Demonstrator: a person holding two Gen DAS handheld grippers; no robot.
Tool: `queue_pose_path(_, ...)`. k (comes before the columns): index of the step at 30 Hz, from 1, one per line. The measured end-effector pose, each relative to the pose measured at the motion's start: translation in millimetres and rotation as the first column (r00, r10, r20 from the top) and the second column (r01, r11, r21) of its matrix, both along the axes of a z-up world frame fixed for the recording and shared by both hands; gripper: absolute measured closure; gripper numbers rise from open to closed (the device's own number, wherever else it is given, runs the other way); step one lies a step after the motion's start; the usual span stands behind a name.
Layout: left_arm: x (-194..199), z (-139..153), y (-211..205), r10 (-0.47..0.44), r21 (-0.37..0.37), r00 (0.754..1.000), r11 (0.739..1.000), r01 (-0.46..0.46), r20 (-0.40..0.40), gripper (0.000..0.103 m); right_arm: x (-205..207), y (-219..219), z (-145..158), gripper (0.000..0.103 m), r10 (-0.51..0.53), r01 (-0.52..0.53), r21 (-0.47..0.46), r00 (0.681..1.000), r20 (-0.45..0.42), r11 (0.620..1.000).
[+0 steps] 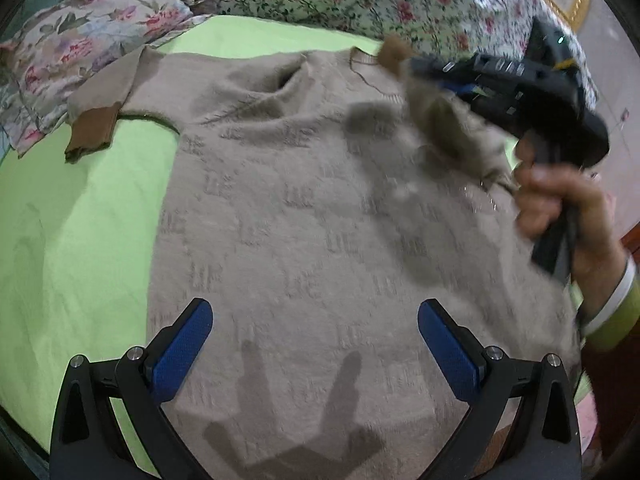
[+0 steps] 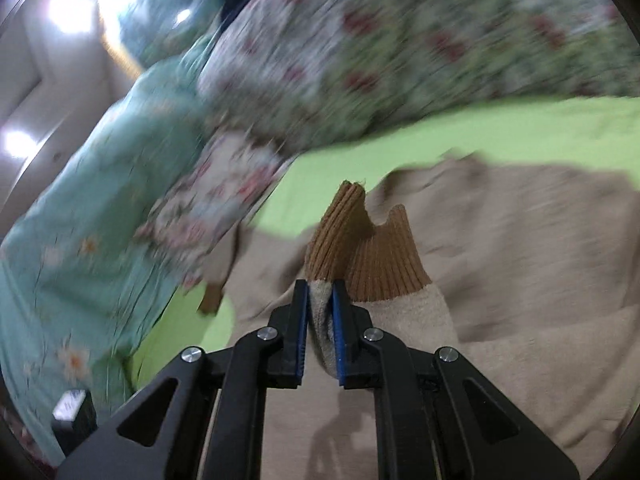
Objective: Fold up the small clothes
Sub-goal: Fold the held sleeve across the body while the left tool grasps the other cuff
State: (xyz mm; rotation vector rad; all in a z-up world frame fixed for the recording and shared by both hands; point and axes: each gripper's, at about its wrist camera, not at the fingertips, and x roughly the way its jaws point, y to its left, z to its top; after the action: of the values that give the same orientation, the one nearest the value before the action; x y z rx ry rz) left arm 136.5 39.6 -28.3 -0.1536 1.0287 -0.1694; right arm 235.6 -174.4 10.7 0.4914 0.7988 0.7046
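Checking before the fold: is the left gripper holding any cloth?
No, the left gripper hovers open above the sweater, nothing between its blue pads.

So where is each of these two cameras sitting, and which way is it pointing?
Left wrist: on the left gripper, looking down its open blue fingers at the beige sweater on the green sheet; the person's right hand and right gripper show.
Right wrist: on the right gripper, facing the floral bedding; its fingers pinch the sweater's sleeve just behind the brown cuff.
Shared: sweater, green sheet, floral bedding.
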Motion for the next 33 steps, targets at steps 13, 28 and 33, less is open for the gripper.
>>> queue_pose_path(13, 134.3, -25.6, 0.5, -0.104, -0.302, 0.994, 0.949, 0.092, -0.025, 0.000, -34.9, -37.6, -8.2, 0.046, -0.113, 0.114, 0.001, 0.989, -0.092, 0.993)
queue_pose_path(28, 156.4, -7.5, 25.4, 0.020, -0.397, 0.993, 0.917, 0.028, 0.116, 0.094, -106.6, -121.4, -13.7, 0.042, -0.335, 0.333, -0.034, 0.931, -0.148, 0.942)
queue_pose_path(33, 143.4, -17.2, 24.3, -0.081, -0.381, 0.992, 0.918, 0.111, 0.093, 0.062, -110.8, -126.2, -19.1, 0.042, -0.346, 0.346, -0.034, 0.924, -0.162, 0.938)
